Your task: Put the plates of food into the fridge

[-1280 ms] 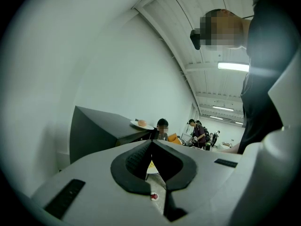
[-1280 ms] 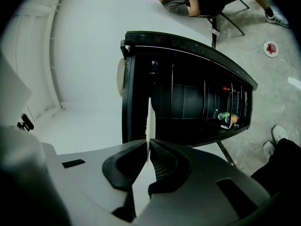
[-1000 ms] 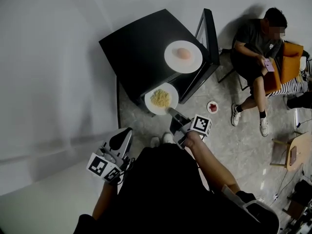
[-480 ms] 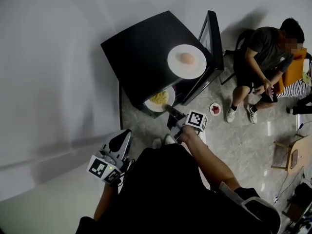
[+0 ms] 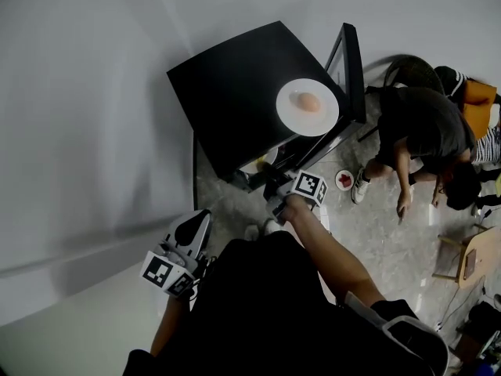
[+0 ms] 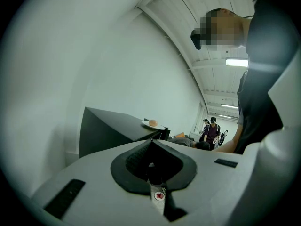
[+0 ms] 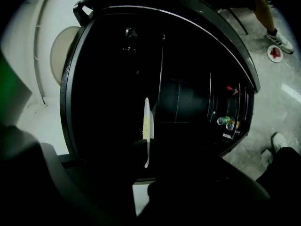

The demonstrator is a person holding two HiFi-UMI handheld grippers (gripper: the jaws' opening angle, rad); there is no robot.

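**Right gripper clamped on plate at fridge opening; left gripper idle**

The right gripper (image 7: 146, 149) is pinching the near rim of a round white plate carrying pale yellow food (image 7: 146, 126), its jaws drawn narrow on that rim; the plate is showing edge-on in the right gripper view, in the mouth of the dark cavity of the black box-shaped compact fridge (image 5: 235, 92). From the head view the plate is lying mostly hidden beneath the fridge's front edge, with only a sliver showing. The fridge's black door (image 5: 351, 69) is standing open to the right, and small cans (image 7: 225, 121) are sitting in a door shelf.

The left gripper (image 6: 151, 145) is hovering low at the person's left, well apart from the fridge; its jaws are resting together with nothing between them.

A second white plate bearing a rounded orange-pink item (image 5: 308, 106) is sitting on the fridge's top, near the door side. A small white dish with something red (image 5: 344, 180) is lying on the grey stone floor (image 5: 391, 241) just beside the door; a seated person in dark clothing (image 5: 427, 128) is bending forward beyond it.
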